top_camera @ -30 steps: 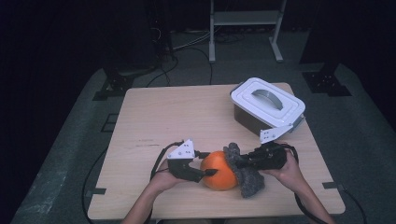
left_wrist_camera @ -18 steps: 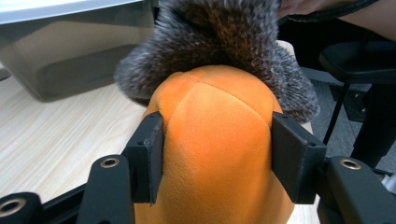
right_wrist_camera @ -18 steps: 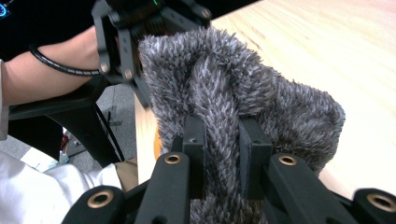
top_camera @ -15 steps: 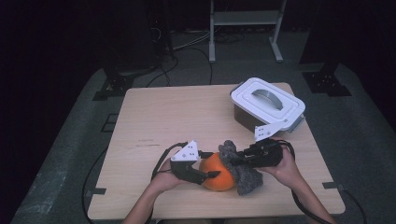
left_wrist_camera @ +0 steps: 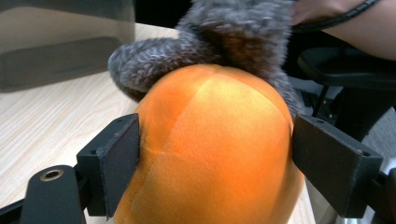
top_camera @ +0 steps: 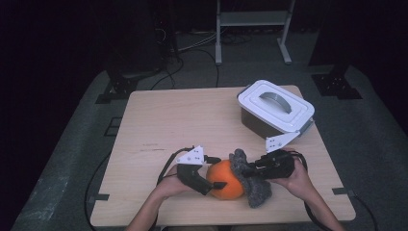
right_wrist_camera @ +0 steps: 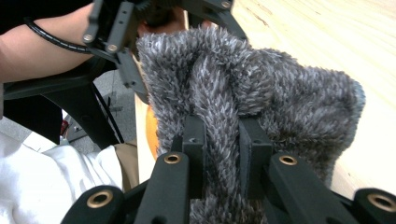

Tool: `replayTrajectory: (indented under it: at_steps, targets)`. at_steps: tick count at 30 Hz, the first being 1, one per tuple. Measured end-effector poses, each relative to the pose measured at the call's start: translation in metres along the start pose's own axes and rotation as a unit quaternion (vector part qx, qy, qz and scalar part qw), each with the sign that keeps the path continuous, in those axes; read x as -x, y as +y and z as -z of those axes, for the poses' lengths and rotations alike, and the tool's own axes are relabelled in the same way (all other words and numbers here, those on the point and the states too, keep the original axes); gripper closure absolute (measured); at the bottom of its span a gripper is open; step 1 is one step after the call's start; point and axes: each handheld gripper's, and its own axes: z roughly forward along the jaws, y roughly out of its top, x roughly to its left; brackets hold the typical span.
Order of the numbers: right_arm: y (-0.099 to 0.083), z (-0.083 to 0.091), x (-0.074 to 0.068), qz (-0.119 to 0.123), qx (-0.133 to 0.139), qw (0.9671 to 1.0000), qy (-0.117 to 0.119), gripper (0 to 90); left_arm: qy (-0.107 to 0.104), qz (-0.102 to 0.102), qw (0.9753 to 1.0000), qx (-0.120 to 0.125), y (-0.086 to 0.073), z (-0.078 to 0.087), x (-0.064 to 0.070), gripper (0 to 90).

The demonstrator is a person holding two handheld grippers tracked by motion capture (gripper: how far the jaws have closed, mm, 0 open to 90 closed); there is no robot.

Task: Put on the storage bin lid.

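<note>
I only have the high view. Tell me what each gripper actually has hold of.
Observer: The left gripper has its jaws on either side of the round orange plush ball, pressing its flanks.
Operator: Now the right one.
Observer: The right gripper is shut on a raised fold of the grey fuzzy fabric cover, pinched between both jaws.
Operator: Report how the cover sits on the ball.
Observer: In the left gripper view it drapes over the ball's far top, leaving the near orange face bare.
</note>
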Motion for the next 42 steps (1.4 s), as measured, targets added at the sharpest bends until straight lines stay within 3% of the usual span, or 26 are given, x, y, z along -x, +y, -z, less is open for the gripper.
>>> replayTrajectory:
  at_steps: [5,8,9,10,11,13,16,18,20,22,23,25,28,29,32,34,39,42]
  targets:
    - [-0.007,0.005,0.005,-0.011,-0.003,0.9999,-0.011,75.2,-0.027,-0.012,0.9996,-0.003,-0.001,0.003,0.001,21.1]
    - [-0.008,0.005,0.006,-0.011,-0.003,0.9999,-0.011,75.2,-0.02,-0.011,0.9997,0.0,-0.002,0.004,0.0,20.4]
    - [-0.008,0.004,0.006,-0.012,-0.003,0.9999,-0.01,75.2,-0.004,-0.002,0.9999,-0.009,-0.002,0.002,-0.002,16.9]
    - [-0.008,0.004,0.006,-0.012,-0.004,0.9999,-0.007,75.2,-0.004,-0.002,0.9999,-0.009,-0.002,0.002,-0.002,11.5]
    - [-0.008,0.004,0.006,-0.012,-0.004,0.9999,-0.007,75.2,-0.001,0.01,0.9998,-0.015,-0.002,0.0,-0.004,11.5]
    - [-0.009,0.004,0.006,-0.013,-0.003,0.9999,-0.005,75.2,-0.017,0.02,0.9994,-0.022,-0.005,-0.003,-0.006,9.5]
    - [-0.011,0.005,0.007,-0.017,-0.007,0.9998,-0.005,75.2,-0.026,0.015,0.9993,-0.021,-0.008,-0.004,-0.005,16.5]
    - [-0.01,0.008,0.008,-0.021,-0.003,0.9998,0.001,75.4,-0.017,0.012,0.9996,-0.019,-0.008,-0.004,-0.003,29.3]
    - [-0.008,0.01,0.008,-0.019,-0.001,0.9998,-0.002,75.4,-0.006,0.011,0.9998,-0.016,-0.004,-0.002,-0.002,31.3]
    - [0.0,0.014,0.005,-0.014,0.006,0.9999,-0.006,76.0,0.0,-0.001,0.9998,-0.017,0.0,-0.001,0.001,35.3]
    - [0.011,0.018,0.001,-0.005,0.018,0.9998,0.003,76.3,0.001,-0.017,0.9995,-0.025,0.003,-0.006,0.007,35.5]
    - [0.018,0.018,-0.003,0.001,0.021,0.9998,0.006,76.3,0.002,-0.024,0.9994,-0.026,0.004,-0.009,0.009,35.5]
    - [0.041,0.009,-0.018,0.035,-0.004,0.9994,-0.003,76.3,0.013,-0.037,0.9986,-0.036,0.01,-0.014,0.015,35.5]
    - [0.049,0.001,-0.021,0.044,-0.027,0.9986,-0.013,76.3,0.014,-0.04,0.9984,-0.037,0.01,-0.014,0.016,35.5]
    - [0.052,-0.004,-0.018,0.038,-0.039,0.9984,-0.017,76.3,0.013,-0.04,0.9985,-0.036,0.006,-0.011,0.016,37.2]
    - [0.048,-0.004,-0.006,0.02,-0.038,0.9988,-0.022,76.3,0.012,-0.039,0.9985,-0.035,0.004,-0.01,0.015,37.8]
    - [0.03,0.004,0.008,-0.014,-0.019,0.9995,-0.021,76.3,0.017,-0.035,0.9987,-0.033,0.004,-0.007,0.012,38.8]
    - [0.015,0.013,0.012,-0.027,-0.014,0.9992,-0.026,76.4,0.025,-0.02,0.9991,-0.026,0.002,-0.002,0.008,40.0]
